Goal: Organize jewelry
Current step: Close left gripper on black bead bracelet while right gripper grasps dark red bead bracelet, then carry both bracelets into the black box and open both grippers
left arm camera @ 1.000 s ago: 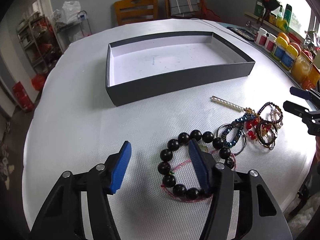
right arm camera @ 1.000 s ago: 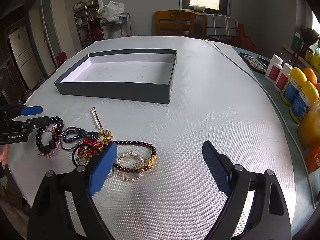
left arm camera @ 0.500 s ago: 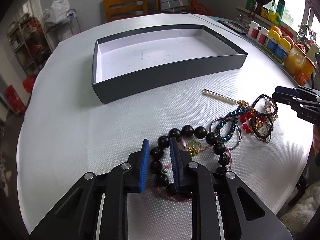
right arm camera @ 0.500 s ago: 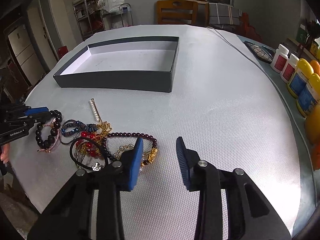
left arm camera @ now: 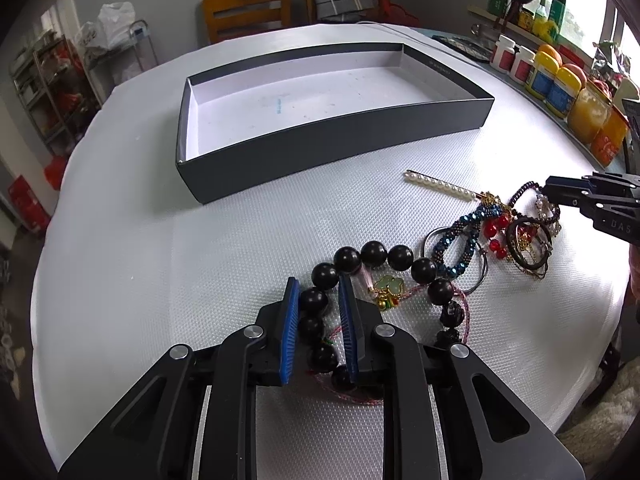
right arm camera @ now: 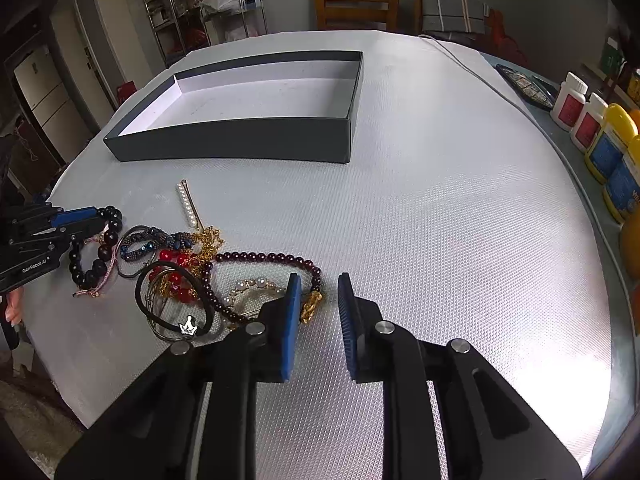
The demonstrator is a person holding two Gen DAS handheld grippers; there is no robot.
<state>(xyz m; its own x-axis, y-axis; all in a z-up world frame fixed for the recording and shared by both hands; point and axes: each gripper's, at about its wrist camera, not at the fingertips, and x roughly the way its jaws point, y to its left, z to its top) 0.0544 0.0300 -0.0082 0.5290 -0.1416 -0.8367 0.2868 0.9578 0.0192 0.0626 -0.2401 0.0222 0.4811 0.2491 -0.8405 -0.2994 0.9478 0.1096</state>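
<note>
My left gripper (left arm camera: 319,293) is shut on the black bead bracelet (left arm camera: 374,253), which lies on the white table; several beads sit between the blue pads. It also shows in the right wrist view (right arm camera: 86,220). A tangle of jewelry (left arm camera: 516,236) lies to its right, with a pearl hair clip (left arm camera: 438,185). My right gripper (right arm camera: 318,290) has closed on the dark red bead bracelet (right arm camera: 266,258) at its gold charm (right arm camera: 311,306), with a narrow gap left between the pads. An empty dark box (left arm camera: 332,136) with a white inside stands behind; it also shows in the right wrist view (right arm camera: 240,144).
Bottles and jars (left arm camera: 560,84) line the table's right edge, also in the right wrist view (right arm camera: 600,140). A cable (right arm camera: 472,72) runs across the far right of the table. Wooden chairs (left arm camera: 248,16) stand behind the table.
Both grippers went from wide open to nearly closed: the left closed on the black bead bracelet, the right closed around the dark red bracelet's gold charm. Both moved slightly forward.
</note>
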